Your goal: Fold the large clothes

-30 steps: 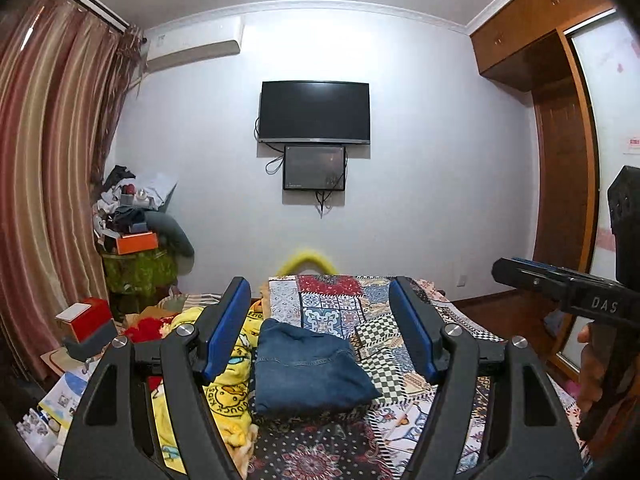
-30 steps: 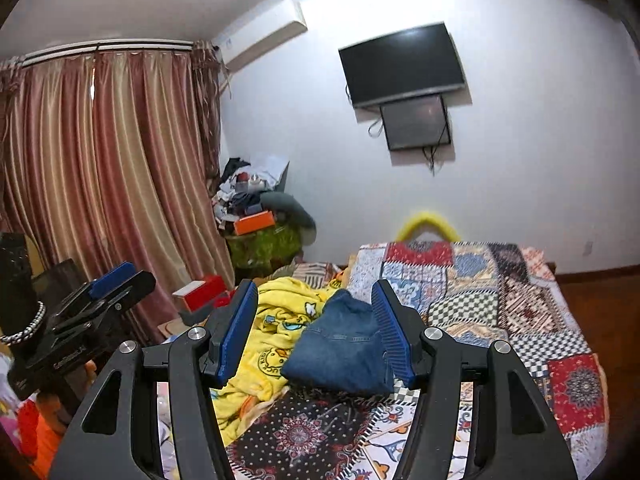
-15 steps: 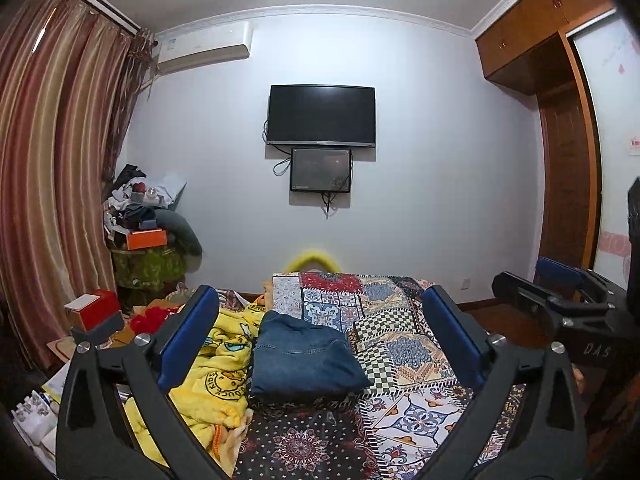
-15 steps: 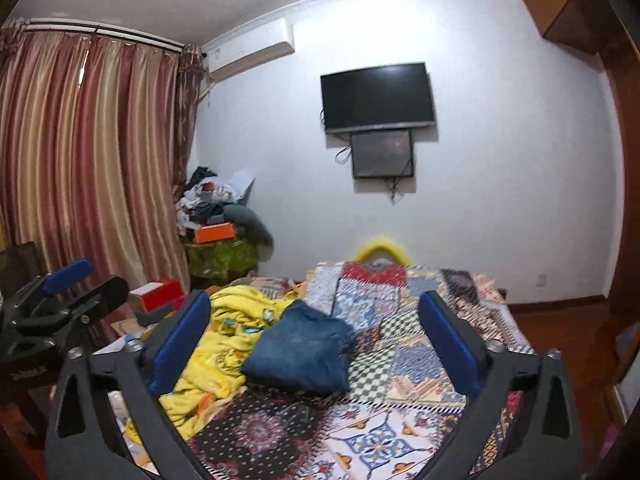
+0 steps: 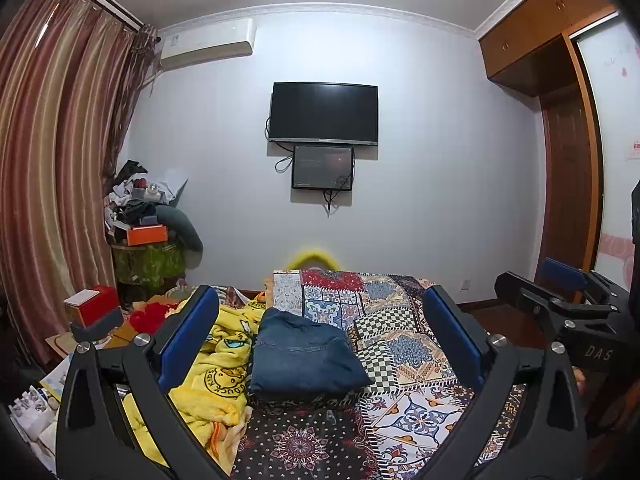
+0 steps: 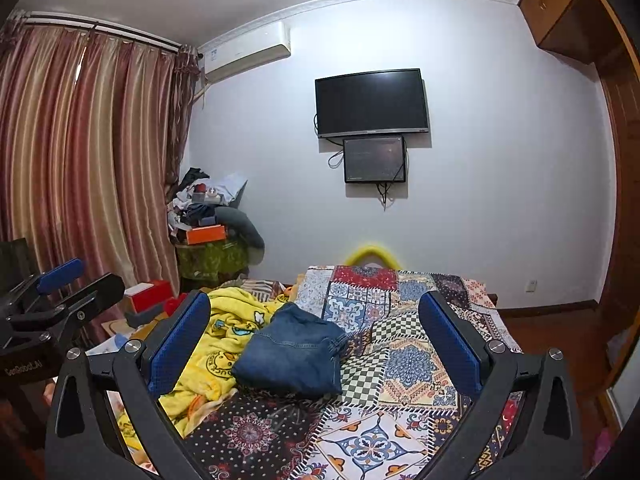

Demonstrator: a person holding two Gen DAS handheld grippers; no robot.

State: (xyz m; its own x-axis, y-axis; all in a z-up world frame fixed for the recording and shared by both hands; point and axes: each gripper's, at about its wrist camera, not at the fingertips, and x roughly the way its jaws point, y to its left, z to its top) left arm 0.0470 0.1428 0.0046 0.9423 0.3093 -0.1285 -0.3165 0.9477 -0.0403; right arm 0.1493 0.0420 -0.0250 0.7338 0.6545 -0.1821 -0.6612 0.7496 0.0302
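A folded pair of blue jeans lies on the patchwork bedspread, next to a crumpled yellow cartoon blanket. My left gripper is held back from the bed, open wide, with nothing between its blue pads. My right gripper stands the same way, open and empty, with the jeans seen through the gap but well beyond the fingertips. Each gripper shows in the other's view: the right gripper at the right edge, the left gripper at the left edge.
A dark TV and a smaller screen hang on the far wall. A cluttered stand with an orange box and a red box sit left of the bed by the curtain. A wooden wardrobe lines the right side.
Both grippers' jaws spread from partly closed to wide open. The right wrist view levelled out and both views drew back a little from the bed. The jeans have not moved.
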